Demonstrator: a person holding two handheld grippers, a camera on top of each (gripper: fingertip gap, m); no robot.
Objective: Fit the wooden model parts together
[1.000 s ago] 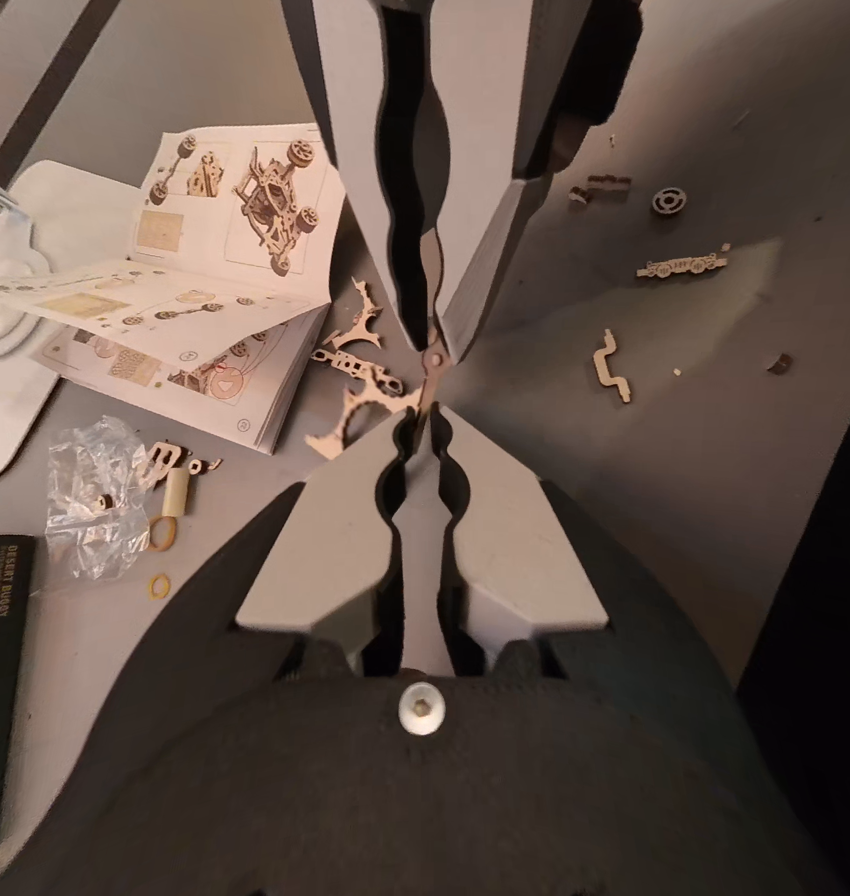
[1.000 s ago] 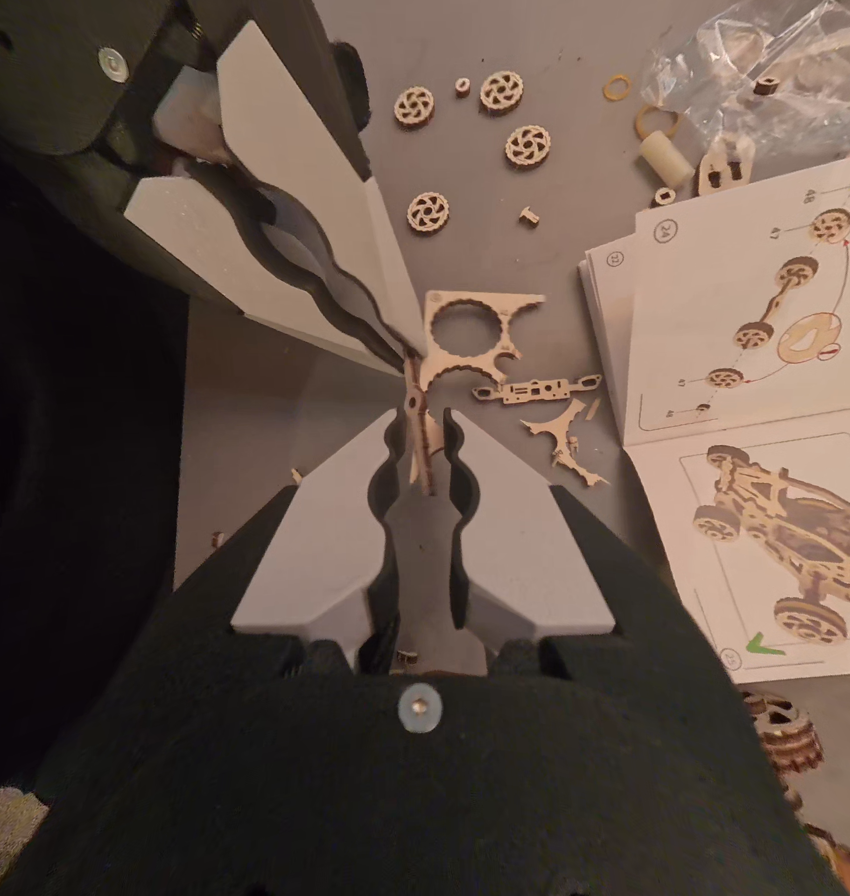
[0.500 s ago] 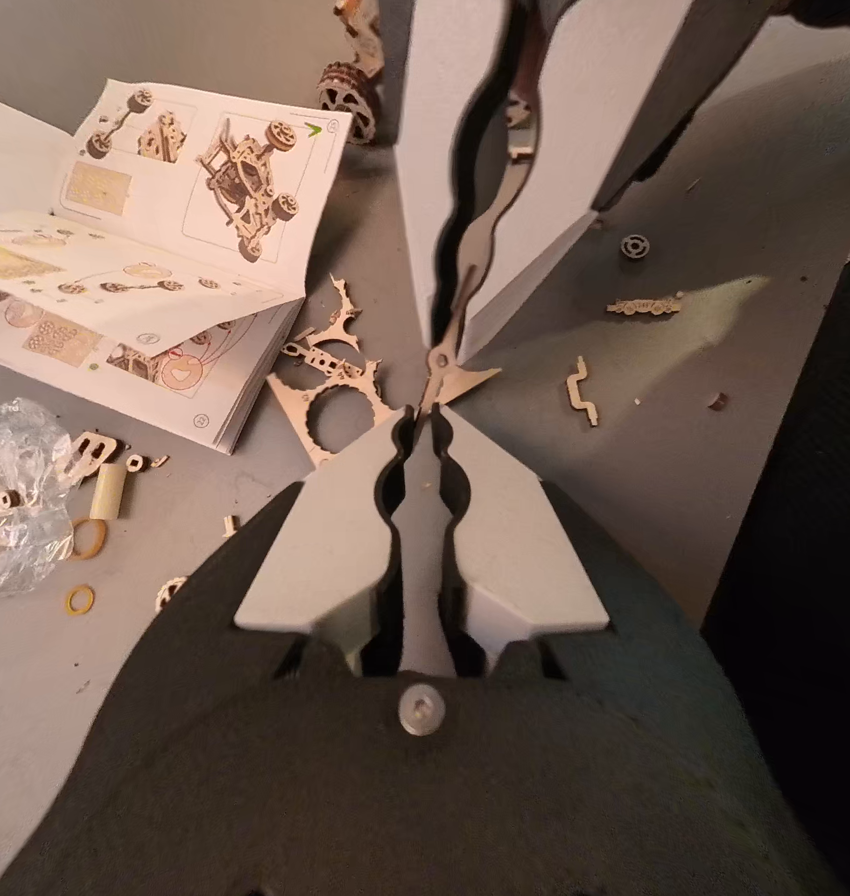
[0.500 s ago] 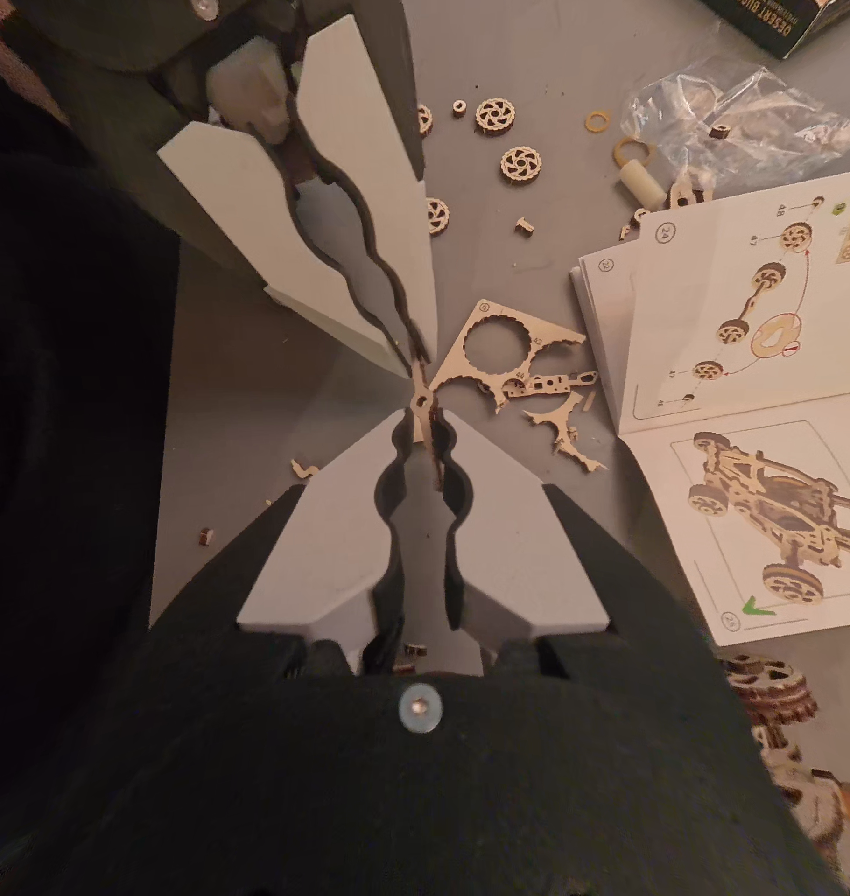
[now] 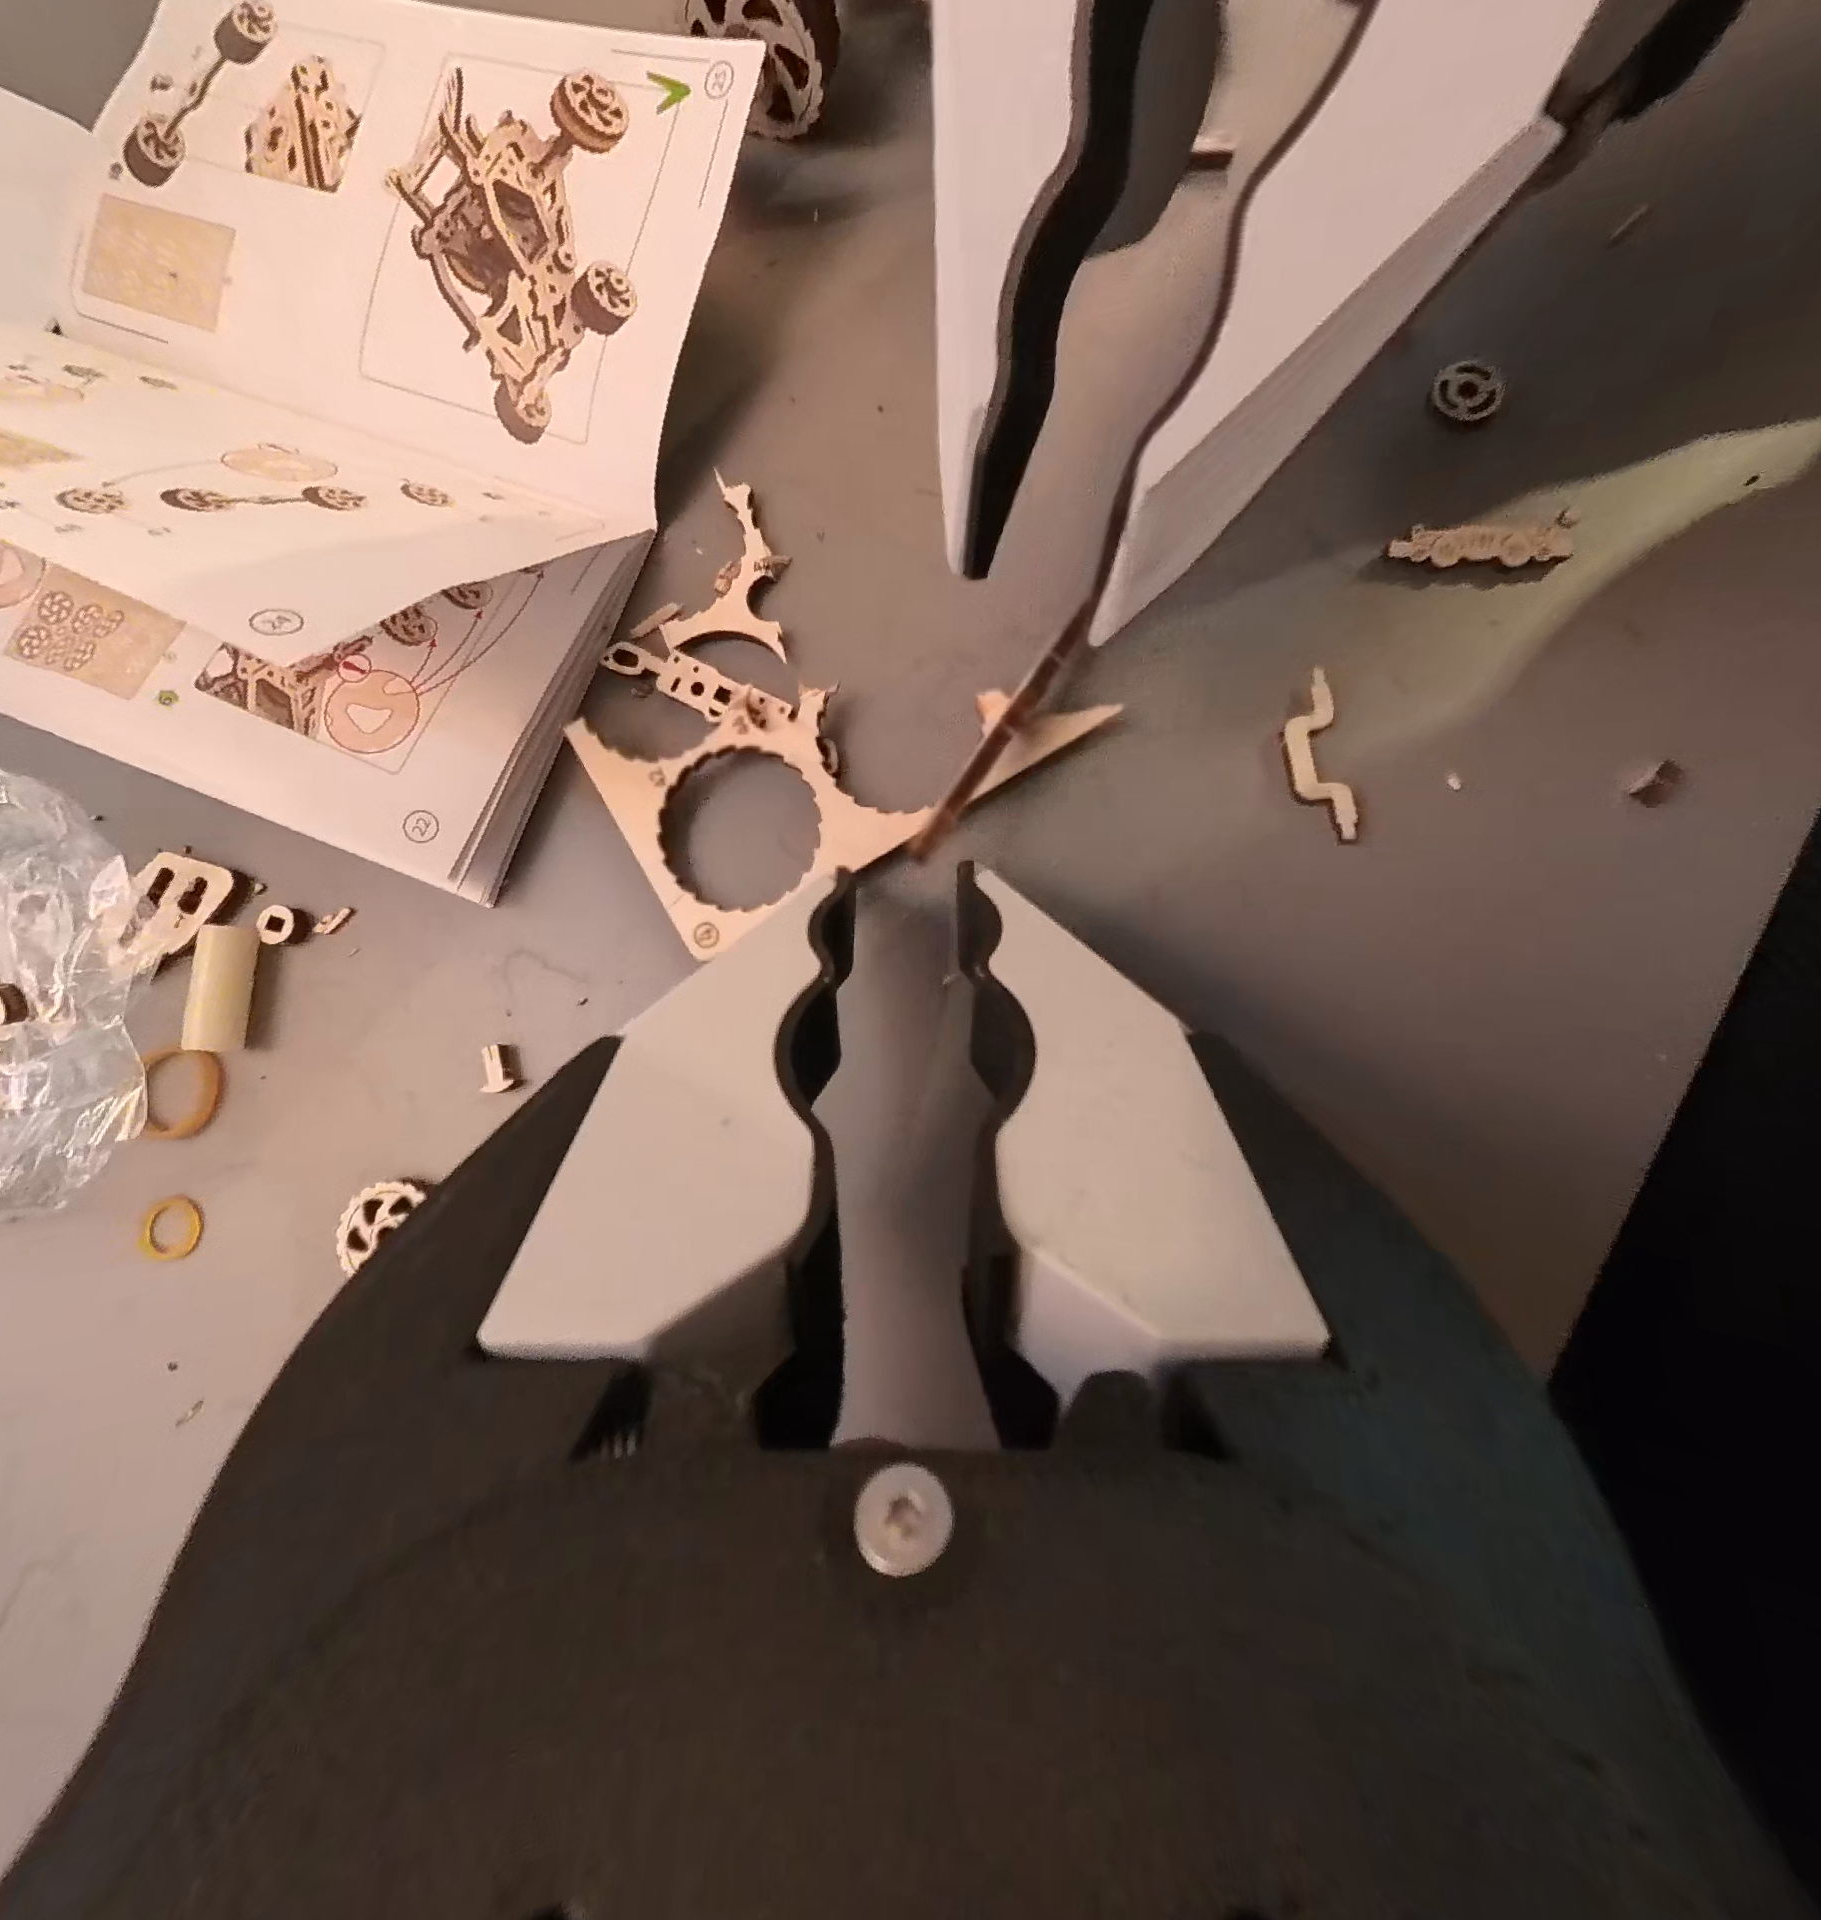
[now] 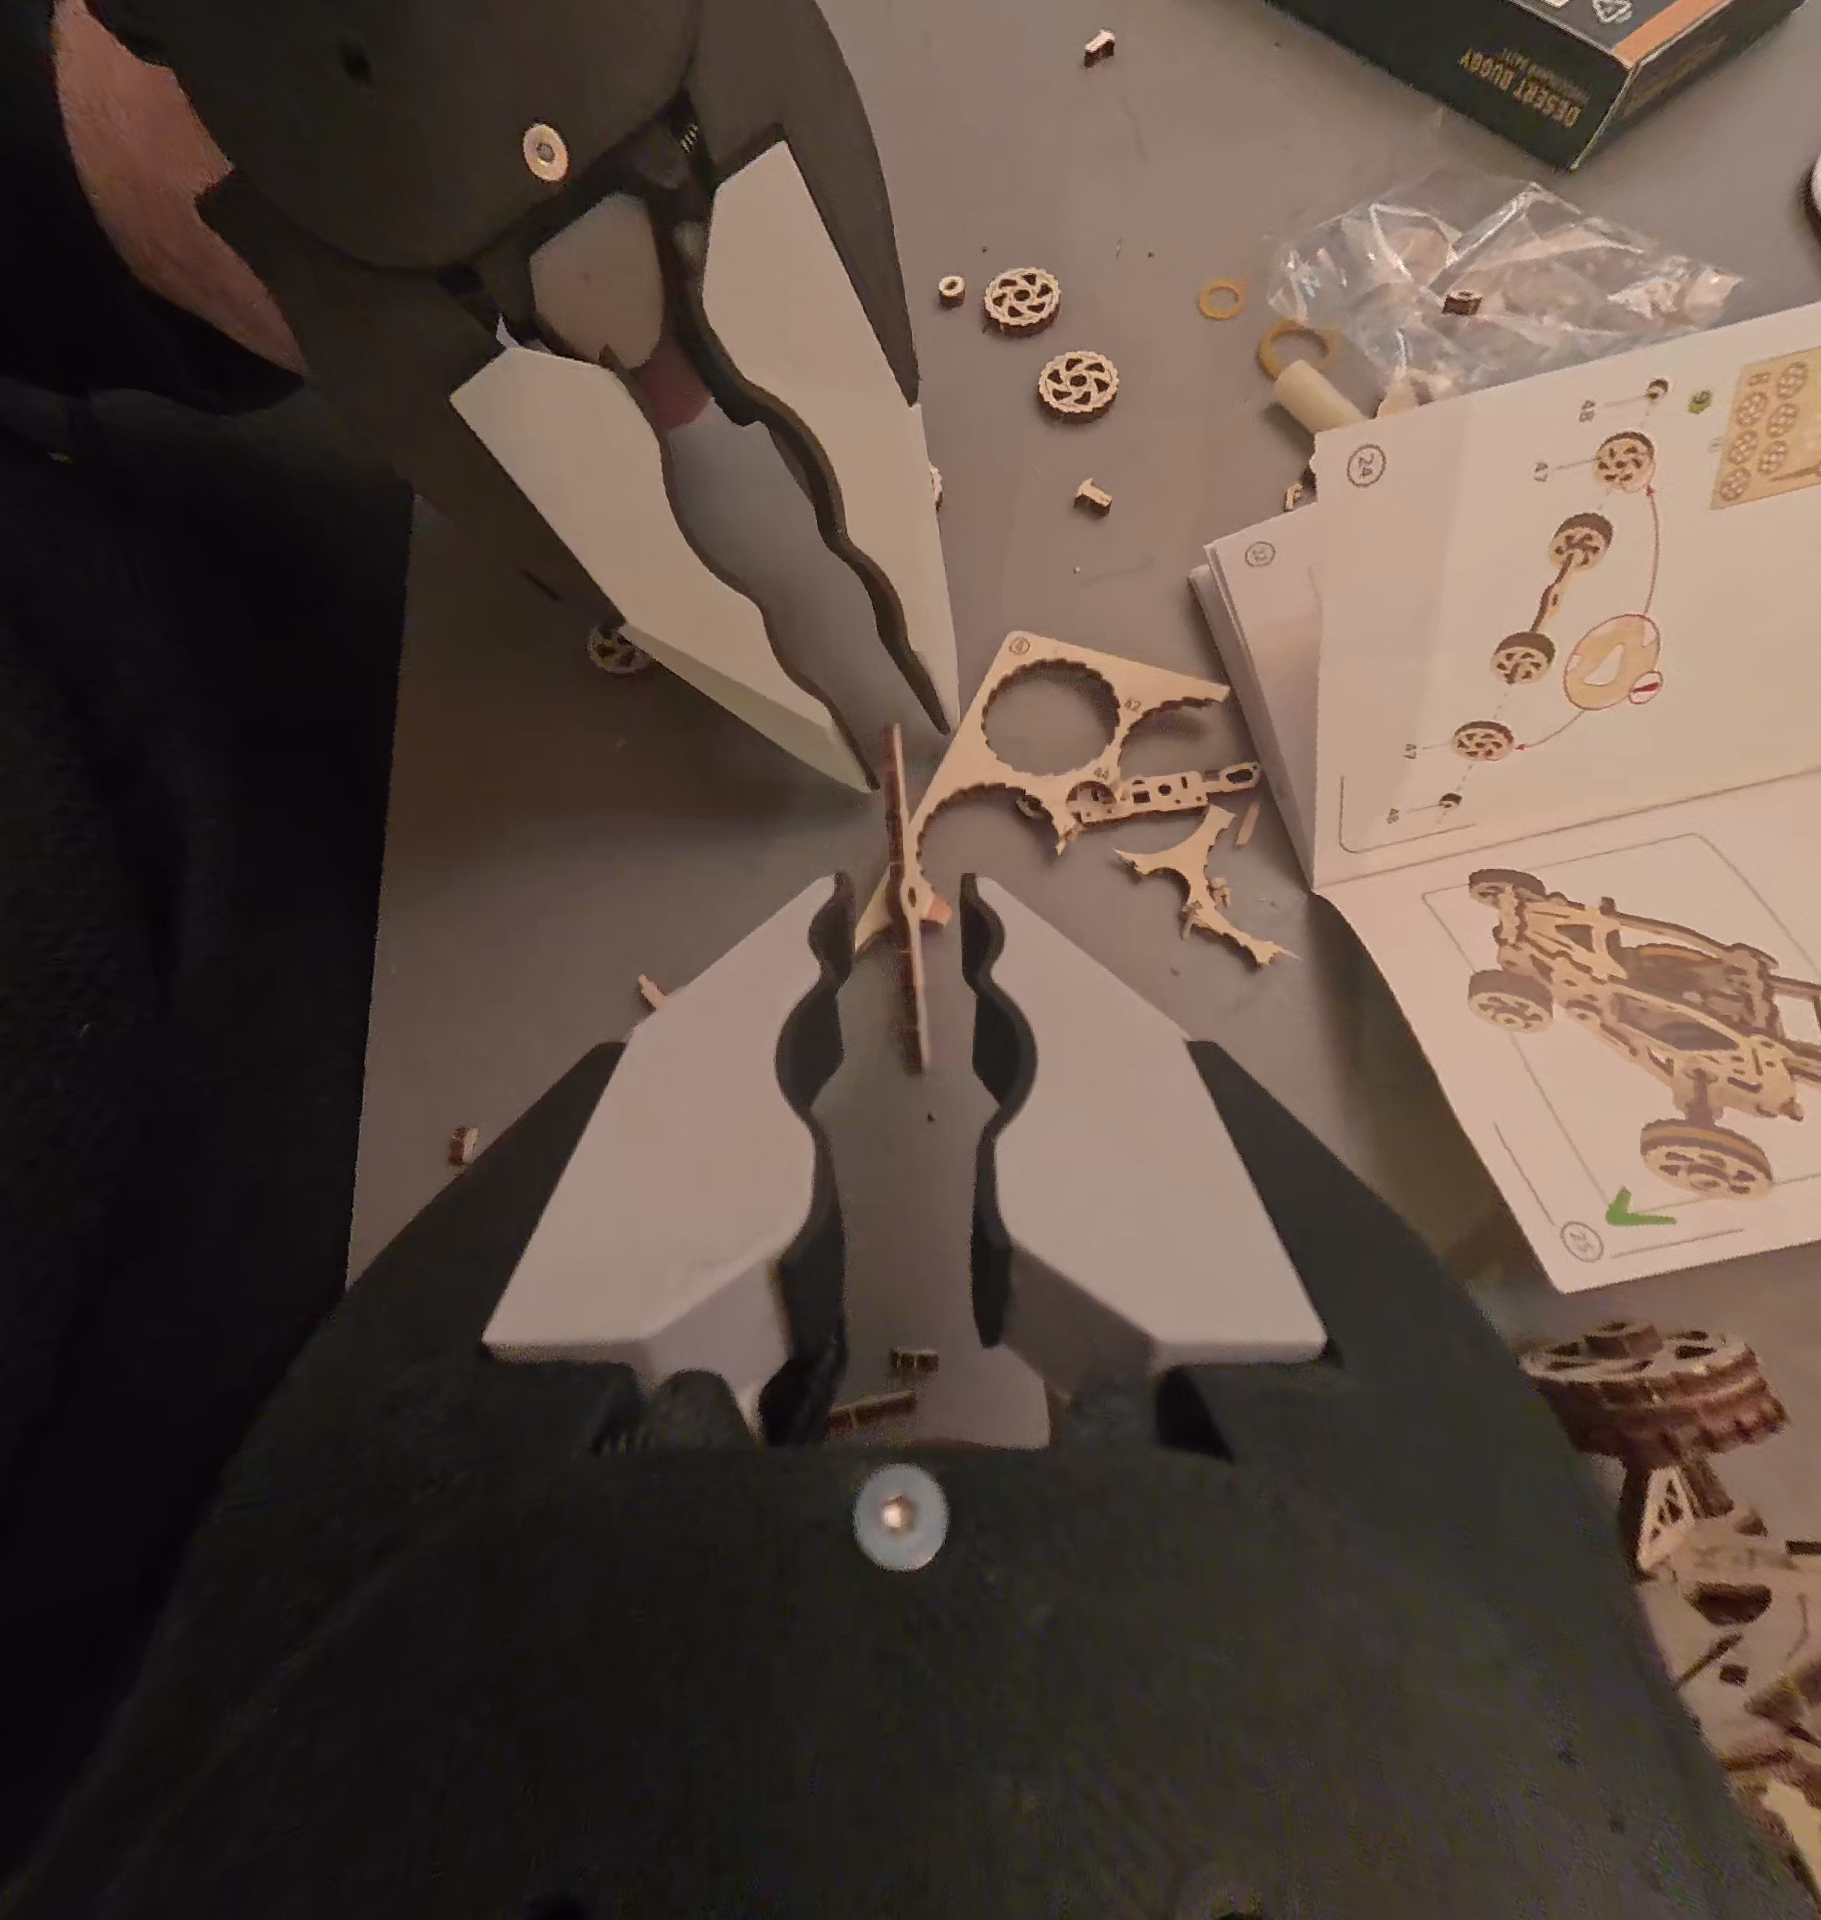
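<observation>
From the left wrist camera, my left claw stands released over the grey bench, nothing between its tips. Just beyond them a thin wooden strip, seen edge-on with a small triangular piece across it, slants up toward the right claw, also released. I cannot tell what supports the strip. A flat offcut panel with a round hole lies beside it, an open instruction booklet farther left. From the right wrist camera, the right claw's tips stand apart with the strip upright in the gap, clear of both. Its far end reaches between the left claw's parted tips. Loose wooden wheels lie beyond, and a partly built model sits at lower right.
</observation>
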